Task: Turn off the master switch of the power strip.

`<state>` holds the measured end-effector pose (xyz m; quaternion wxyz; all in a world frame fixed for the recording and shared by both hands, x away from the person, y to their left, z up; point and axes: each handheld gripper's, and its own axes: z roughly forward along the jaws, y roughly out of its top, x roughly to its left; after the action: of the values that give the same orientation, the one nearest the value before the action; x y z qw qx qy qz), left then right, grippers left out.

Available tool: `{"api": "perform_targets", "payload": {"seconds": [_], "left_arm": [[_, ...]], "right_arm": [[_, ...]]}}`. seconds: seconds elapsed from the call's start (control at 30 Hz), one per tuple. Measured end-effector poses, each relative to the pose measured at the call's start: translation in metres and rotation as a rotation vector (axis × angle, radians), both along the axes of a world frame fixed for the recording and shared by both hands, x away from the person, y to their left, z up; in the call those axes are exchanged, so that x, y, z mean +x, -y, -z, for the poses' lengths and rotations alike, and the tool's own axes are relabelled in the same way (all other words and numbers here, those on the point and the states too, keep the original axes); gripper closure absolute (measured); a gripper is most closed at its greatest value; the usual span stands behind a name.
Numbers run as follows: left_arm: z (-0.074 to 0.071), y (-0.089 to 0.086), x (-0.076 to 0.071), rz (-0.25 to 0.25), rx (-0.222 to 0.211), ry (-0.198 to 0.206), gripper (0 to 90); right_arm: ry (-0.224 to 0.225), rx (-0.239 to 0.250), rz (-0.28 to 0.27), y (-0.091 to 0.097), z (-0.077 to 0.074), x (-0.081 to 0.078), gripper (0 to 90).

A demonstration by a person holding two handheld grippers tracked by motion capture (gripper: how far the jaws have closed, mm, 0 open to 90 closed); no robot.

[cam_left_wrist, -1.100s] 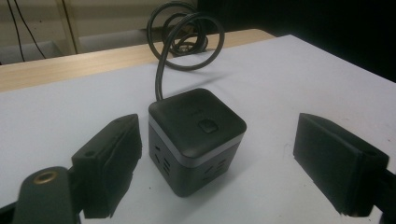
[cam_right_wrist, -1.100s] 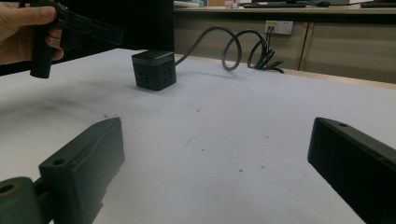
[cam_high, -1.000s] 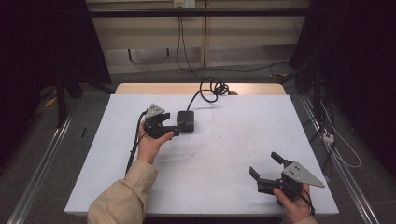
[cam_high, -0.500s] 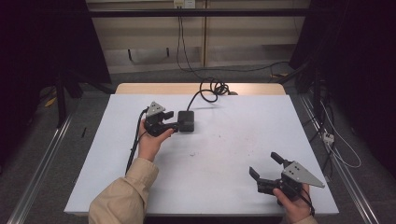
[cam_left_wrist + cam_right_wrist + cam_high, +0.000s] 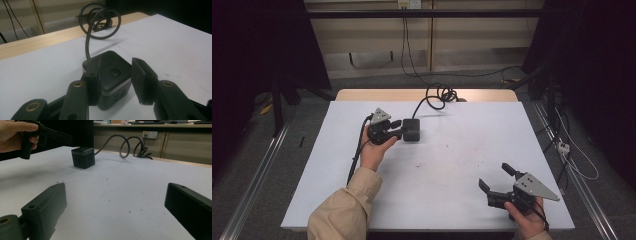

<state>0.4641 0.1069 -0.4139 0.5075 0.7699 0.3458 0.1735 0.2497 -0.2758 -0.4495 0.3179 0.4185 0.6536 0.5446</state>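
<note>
A black cube-shaped power socket stands on the white table, left of centre toward the back, and its thick black cable coils behind it. My left gripper reaches it from the left. In the left gripper view the cube sits between the jaws of my left gripper, which have just been closing. One pad lies against the cube's side and the other stands a sliver off its corner. Near the front right, my right gripper rests wide open with nothing between its fingers.
The cable's coil lies on the bare wooden strip at the table's far edge. Metal rails run along both sides of the table. Loose cables lie on the floor to the right.
The left gripper's jaws have narrowed around the cube. Both hands have stayed where they were, and the cube has not moved.
</note>
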Motion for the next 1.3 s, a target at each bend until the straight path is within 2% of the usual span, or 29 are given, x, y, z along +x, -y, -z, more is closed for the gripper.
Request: {"api": "perform_targets", "payload": {"seconds": [0.03, 0.07, 0.3, 0.47, 0.5, 0.8, 1.07, 1.3], "left_arm": [[0.0, 0.001, 0.0, -0.009, -0.012, 0.006, 61.6], [-0.001, 0.001, 0.0, -0.004, -0.004, 0.011, 61.9], [0.0, 0.004, 0.002, 0.009, 0.005, -0.01, 62.0], [0.0, 0.003, 0.005, 0.01, -0.006, -0.019, 67.9], [-0.001, 0.004, 0.005, 0.003, -0.02, -0.022, 68.5], [-0.004, 0.003, 0.009, -0.004, -0.03, -0.034, 75.3], [-0.006, 0.006, 0.013, -0.002, -0.029, -0.043, 78.4], [-0.006, 0.009, 0.016, 0.0, -0.007, -0.041, 79.3]], "right_arm": [[0.0, 0.0, 0.0, 0.0, 0.0, 0.0, 3.5], [0.0, 0.0, 0.0, 0.0, 0.0, 0.0, 3.5], [0.0, 0.001, 0.0, 0.0, 0.0, 0.0, 3.5], [0.0, 0.001, 0.001, 0.0, 0.0, 0.0, 3.6], [0.001, 0.001, 0.0, 0.0, 0.0, 0.0, 3.6], [0.001, 0.0, -0.001, 0.0, 0.0, 0.0, 3.6], [0.001, 0.0, -0.001, 0.0, 0.0, 0.0, 3.7], [0.0, 0.006, 0.003, 0.0, 0.0, 0.0, 3.7]]}}
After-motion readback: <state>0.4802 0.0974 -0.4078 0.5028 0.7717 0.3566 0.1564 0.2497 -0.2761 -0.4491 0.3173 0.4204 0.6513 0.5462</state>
